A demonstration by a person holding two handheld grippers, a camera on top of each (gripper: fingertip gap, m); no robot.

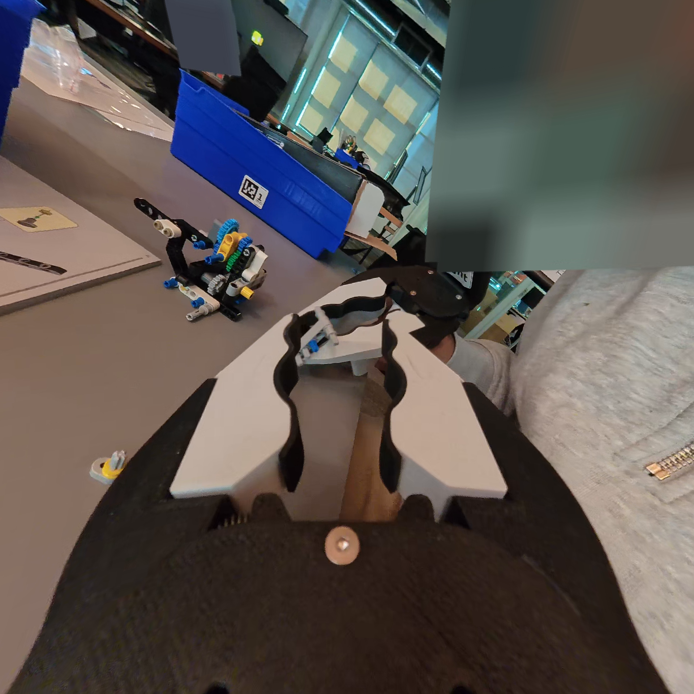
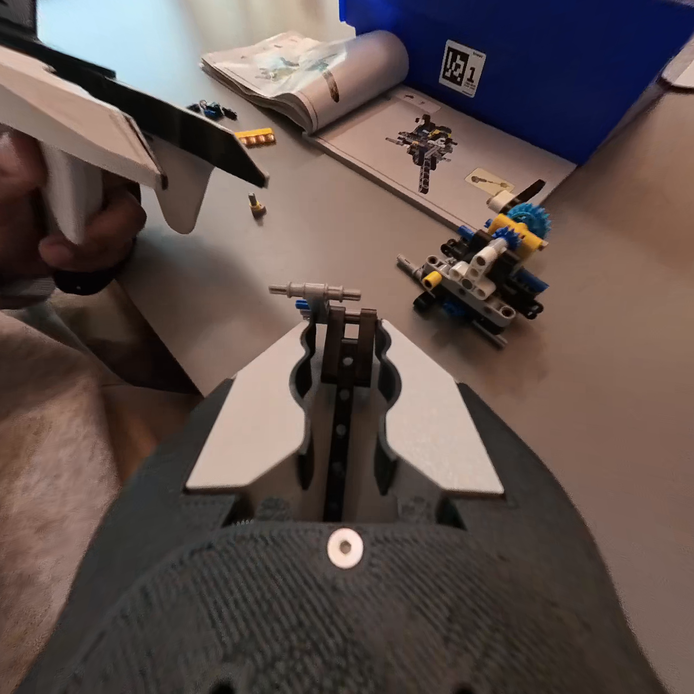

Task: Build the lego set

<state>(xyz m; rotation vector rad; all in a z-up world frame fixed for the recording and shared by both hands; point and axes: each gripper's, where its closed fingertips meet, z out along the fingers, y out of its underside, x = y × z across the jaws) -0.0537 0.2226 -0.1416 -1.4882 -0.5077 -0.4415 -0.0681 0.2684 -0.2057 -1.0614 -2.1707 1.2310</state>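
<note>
While the right claw (image 2: pixel 345 330) is closed on a small sub-assembly (image 2: pixel 340 338) — a dark brown frame piece around a black holed beam, with a grey axle (image 2: pixel 314 291) and a blue pin sticking out at its tip — the left claw (image 1: pixel 340 338) stands partly open with nothing between its fingers. In my judgement the piece is held up off the surface (image 2: pixel 338 233) and close to the person's body so that the free claw can come in and work on it; in the left wrist view the two tools point toward each other, tips near.

The main lego model (image 2: pixel 484 263), with blue gears and yellow and white parts, rests on the grey surface well apart from both claws, just beside the open instruction booklet (image 2: pixel 375 124) and in front of a blue bin (image 2: pixel 563 75), presumably parked there until the sub-assembly is ready to join it. A few loose parts lie farther off: a yellow plate (image 2: pixel 255 137), a small yellow-and-grey connector (image 1: pixel 109 465).

How the sub-assembly's far side looks is hidden by the fingers, the black beam's lower end is cut off behind the claw body, and the left claw is blurred in the right wrist view.
</note>
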